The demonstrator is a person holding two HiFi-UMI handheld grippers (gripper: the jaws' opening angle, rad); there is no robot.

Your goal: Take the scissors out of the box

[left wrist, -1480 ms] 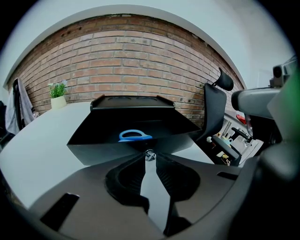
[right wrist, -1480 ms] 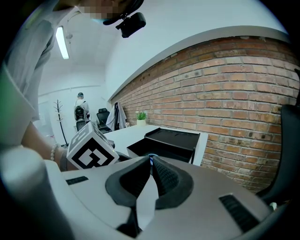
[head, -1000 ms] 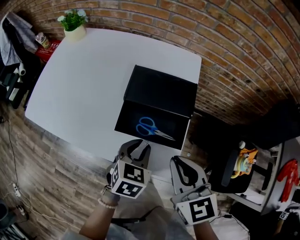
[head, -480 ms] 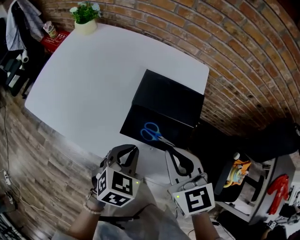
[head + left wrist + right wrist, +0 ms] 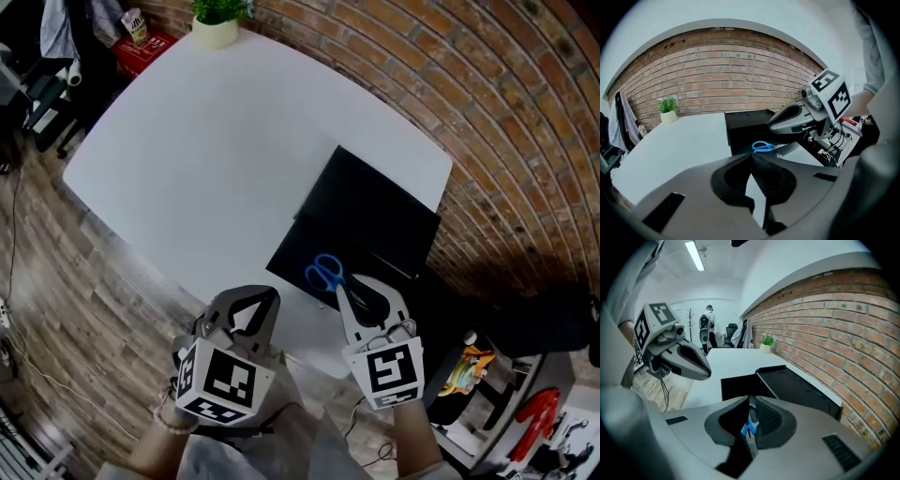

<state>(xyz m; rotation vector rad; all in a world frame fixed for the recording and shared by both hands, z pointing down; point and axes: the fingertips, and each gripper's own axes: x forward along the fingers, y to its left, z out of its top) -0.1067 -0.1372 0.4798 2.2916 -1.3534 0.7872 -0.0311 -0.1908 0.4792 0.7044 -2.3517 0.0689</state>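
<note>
Blue-handled scissors (image 5: 325,272) lie flat in the open black box (image 5: 298,255) at the right end of the white table (image 5: 216,150); its lid (image 5: 375,211) is folded back behind it. My right gripper (image 5: 345,281) hovers over the box's near edge, tips just beside the scissors, jaws shut. In the right gripper view the scissors (image 5: 749,425) show as a blue sliver beyond the jaws. My left gripper (image 5: 253,309) is left of it, above the table's near edge; its jaws have just been closing and now stand shut with nothing between them. The left gripper view shows the scissors (image 5: 764,146) ahead.
A potted plant (image 5: 216,19) stands at the table's far corner. A brick wall (image 5: 506,112) runs behind the box. A chair with clothes (image 5: 52,56) is at the far left, and clutter (image 5: 469,366) sits on the floor right of the table.
The left gripper's jaws went from open to shut and it drew back left of the box. The right gripper moved forward to the box's near edge, close to the scissors.
</note>
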